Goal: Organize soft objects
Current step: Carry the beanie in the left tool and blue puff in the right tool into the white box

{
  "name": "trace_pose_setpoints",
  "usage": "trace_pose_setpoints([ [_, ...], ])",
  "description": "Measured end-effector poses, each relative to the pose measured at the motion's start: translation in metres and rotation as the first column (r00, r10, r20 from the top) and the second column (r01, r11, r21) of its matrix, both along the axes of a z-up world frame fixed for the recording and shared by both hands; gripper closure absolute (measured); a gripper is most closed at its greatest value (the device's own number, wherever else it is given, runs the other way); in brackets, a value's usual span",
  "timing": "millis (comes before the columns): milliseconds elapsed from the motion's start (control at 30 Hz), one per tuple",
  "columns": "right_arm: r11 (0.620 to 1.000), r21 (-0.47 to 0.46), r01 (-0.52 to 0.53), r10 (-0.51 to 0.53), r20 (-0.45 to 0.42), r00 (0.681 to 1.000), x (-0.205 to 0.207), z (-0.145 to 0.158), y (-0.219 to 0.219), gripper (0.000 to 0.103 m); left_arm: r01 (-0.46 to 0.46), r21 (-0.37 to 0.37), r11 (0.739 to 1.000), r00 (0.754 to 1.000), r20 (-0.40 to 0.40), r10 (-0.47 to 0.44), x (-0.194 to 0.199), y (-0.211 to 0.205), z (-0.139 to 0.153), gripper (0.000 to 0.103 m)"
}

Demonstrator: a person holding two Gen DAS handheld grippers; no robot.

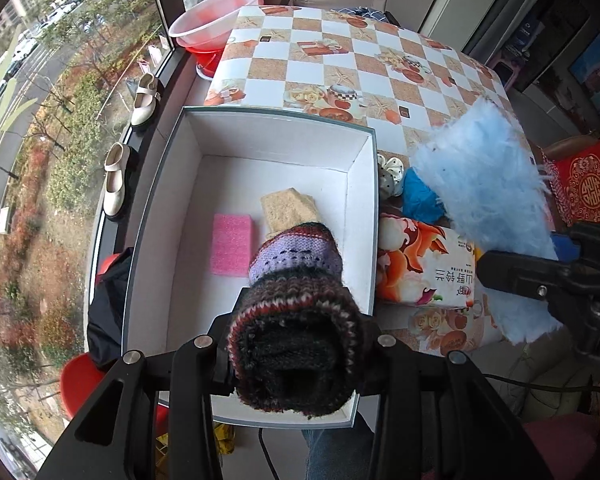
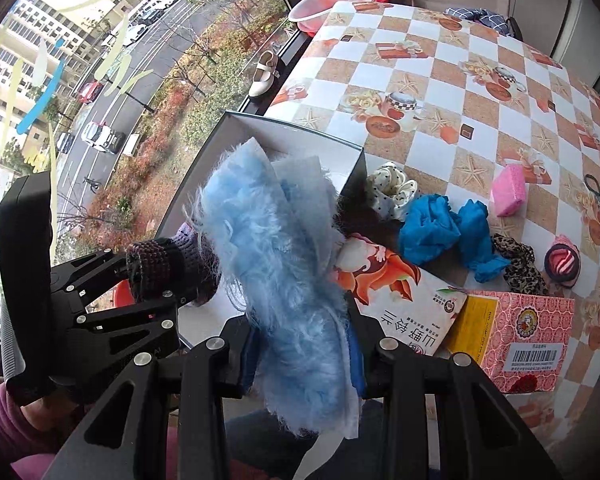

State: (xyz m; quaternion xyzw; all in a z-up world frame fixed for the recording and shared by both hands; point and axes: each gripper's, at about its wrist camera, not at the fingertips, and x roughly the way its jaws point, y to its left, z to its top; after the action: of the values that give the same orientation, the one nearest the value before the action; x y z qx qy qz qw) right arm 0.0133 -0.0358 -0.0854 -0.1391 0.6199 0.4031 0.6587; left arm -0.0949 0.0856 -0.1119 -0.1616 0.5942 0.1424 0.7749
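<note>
My left gripper (image 1: pixel 296 354) is shut on a knitted item (image 1: pixel 296 320) with dark red, black and lilac stripes, held over the open white box (image 1: pixel 260 136). On the box floor lie a pink sponge (image 1: pixel 232 245) and a tan sponge (image 1: pixel 290 210). My right gripper (image 2: pixel 306 354) is shut on a fluffy light-blue cloth (image 2: pixel 276 264), which hangs at the box's right wall (image 2: pixel 354 180). From the left wrist view the blue cloth (image 1: pixel 484 188) and the right gripper (image 1: pixel 556 276) show to the right of the box. The left gripper (image 2: pixel 152 280) with the knit shows at left in the right wrist view.
On the checked table (image 2: pixel 460 80) lie a floral tissue pack (image 2: pixel 396 292), a pink patterned carton (image 2: pixel 516 340), blue crumpled cloths (image 2: pixel 444 228), a dotted scrunchie (image 2: pixel 392 192), a leopard scrunchie (image 2: pixel 520 264), another pink sponge (image 2: pixel 510 190) and a pink-striped roll (image 2: pixel 562 262). Shoes (image 1: pixel 144 100) rest on the window sill.
</note>
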Motion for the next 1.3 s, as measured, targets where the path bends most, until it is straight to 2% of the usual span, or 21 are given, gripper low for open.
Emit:
trace_pose_setpoints([
  [500, 0.982, -0.078, -0.17, 0.172, 0.02, 0.985, -0.025, -0.005, 0.057, 0.066, -0.131, -0.037, 0.991, 0.991, 0.023, 0.132, -0.03, 0.036, -0.015, 0.06],
  [733, 0.978, -0.09, -0.19, 0.193, 0.02, 0.981, -0.025, -0.007, 0.063, 0.066, -0.182, -0.045, 0.982, 0.983, 0.013, 0.183, -0.04, 0.046, -0.024, 0.06],
  [967, 0.973, -0.108, -0.202, 0.201, -0.021, 0.979, -0.028, -0.019, 0.065, 0.066, -0.224, -0.059, 0.973, 0.975, -0.025, 0.223, -0.053, 0.053, -0.039, 0.06],
  [1300, 0.951, -0.129, -0.283, 0.278, -0.05, 0.959, -0.044, -0.032, 0.085, 0.066, -0.245, -0.072, 0.967, 0.969, -0.048, 0.242, -0.059, 0.058, -0.048, 0.06],
])
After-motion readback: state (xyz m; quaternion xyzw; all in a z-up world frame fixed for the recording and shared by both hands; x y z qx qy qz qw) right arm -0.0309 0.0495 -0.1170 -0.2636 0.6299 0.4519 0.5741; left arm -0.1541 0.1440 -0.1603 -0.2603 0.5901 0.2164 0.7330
